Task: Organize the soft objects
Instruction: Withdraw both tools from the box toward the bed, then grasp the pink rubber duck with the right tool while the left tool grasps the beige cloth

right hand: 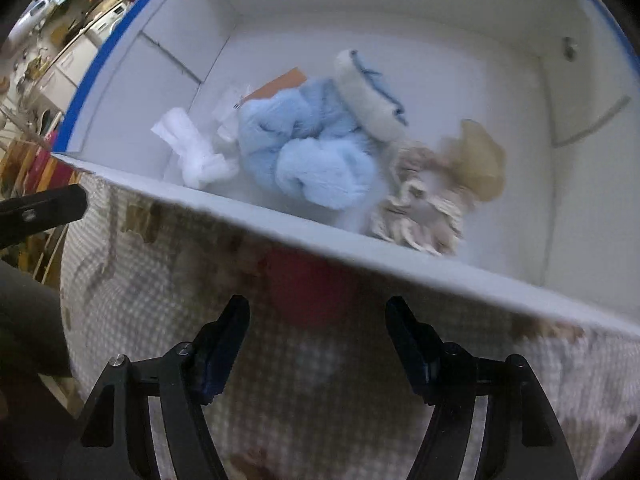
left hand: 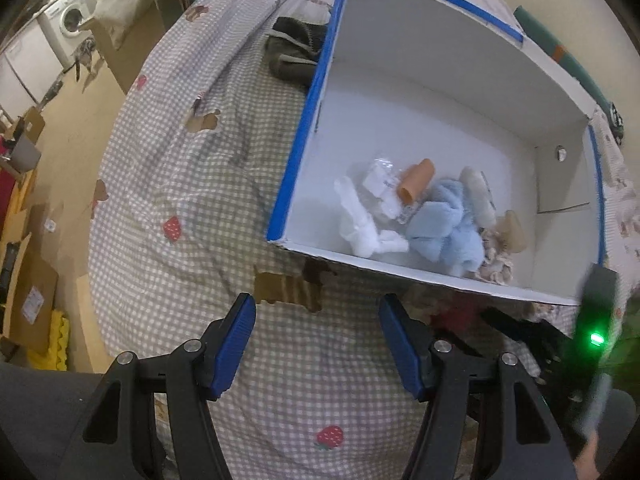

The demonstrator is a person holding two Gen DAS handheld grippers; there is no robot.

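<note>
A white box with blue-taped rim [left hand: 308, 112] stands on a checked bedspread [left hand: 192, 184]. Inside lie a fluffy light blue cloth [left hand: 444, 228], a white cloth [left hand: 364, 224], an orange roll [left hand: 418, 180], a clear plastic packet [left hand: 382, 184], and beige and frilly cream items [left hand: 498, 256]. The same pile shows in the right wrist view: blue cloth [right hand: 312, 152], white cloth [right hand: 192, 152], cream frilly item [right hand: 420, 208]. A dark green-brown garment [left hand: 294, 54] lies on the bed left of the box. My left gripper [left hand: 318, 308] is open and empty above the bedspread. My right gripper [right hand: 318, 312] is open and empty just before the box's near wall [right hand: 360, 252].
The bed edge drops to a tan floor [left hand: 76, 128] on the left, with cardboard boxes [left hand: 32, 304] and a washing machine [left hand: 70, 20] beyond. The other gripper's body with a green light [left hand: 596, 338] is at the right. A red patch [right hand: 308, 288] shows on the bedspread.
</note>
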